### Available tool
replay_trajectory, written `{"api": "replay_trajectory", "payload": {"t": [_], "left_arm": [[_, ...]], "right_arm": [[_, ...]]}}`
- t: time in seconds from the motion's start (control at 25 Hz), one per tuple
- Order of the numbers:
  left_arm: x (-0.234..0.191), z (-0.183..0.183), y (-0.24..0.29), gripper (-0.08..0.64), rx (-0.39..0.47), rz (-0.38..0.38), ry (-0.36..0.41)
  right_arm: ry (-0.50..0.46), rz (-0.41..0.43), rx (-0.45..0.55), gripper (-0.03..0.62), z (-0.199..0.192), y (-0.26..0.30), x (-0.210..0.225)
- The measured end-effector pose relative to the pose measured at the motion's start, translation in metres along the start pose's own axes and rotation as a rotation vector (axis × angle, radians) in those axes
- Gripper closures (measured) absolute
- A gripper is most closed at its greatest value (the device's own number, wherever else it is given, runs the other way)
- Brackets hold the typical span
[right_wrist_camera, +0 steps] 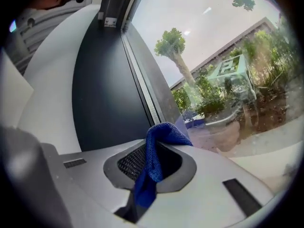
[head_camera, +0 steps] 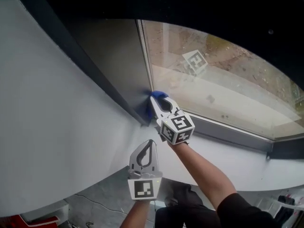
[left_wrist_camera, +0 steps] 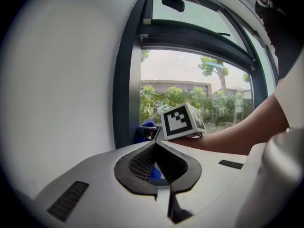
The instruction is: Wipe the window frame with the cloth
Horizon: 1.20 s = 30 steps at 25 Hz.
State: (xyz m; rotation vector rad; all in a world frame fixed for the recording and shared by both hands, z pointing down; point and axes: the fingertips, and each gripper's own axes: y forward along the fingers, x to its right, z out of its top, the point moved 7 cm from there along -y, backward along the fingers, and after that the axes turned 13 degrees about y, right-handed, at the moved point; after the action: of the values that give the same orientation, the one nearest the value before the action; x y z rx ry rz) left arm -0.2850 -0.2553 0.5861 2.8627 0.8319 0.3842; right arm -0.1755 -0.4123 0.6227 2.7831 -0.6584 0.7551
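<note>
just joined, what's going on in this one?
A person stands at a window with a gripper in each hand. The right gripper is shut on a blue cloth and holds it at the lower corner of the dark window frame, next to the glass. The left gripper hangs lower, off the frame, with its jaws together and nothing in them.
</note>
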Motion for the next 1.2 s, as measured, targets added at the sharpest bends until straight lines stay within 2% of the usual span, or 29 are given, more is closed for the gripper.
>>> {"api": "replay_trajectory", "payload": {"t": [0.16,0.6,0.8,0.96,1.2], "left_arm": [[0.000,0.022,-0.003,0.557,0.010,0.015,-0.008],[-0.027,0.086,-0.017,0.557,-0.004,0.019,0.033],[-0.028,0.096,-0.018,0.557,-0.014,0.009,0.034],[-0.028,0.104,-0.023,0.557,-0.057,-0.010,0.010],[-0.031,0.121,-0.019,0.557,-0.040,-0.022,-0.001]], "right_arm": [[-0.009,0.000,0.034,0.565,0.023,-0.004,-0.008],[0.031,-0.096,-0.025,0.566,0.048,-0.002,-0.024],[0.039,-0.088,-0.025,0.565,0.058,-0.003,-0.029],[0.067,-0.089,-0.017,0.565,0.067,-0.005,-0.035],[0.044,-0.089,-0.012,0.565,0.082,-0.002,-0.046]]}}
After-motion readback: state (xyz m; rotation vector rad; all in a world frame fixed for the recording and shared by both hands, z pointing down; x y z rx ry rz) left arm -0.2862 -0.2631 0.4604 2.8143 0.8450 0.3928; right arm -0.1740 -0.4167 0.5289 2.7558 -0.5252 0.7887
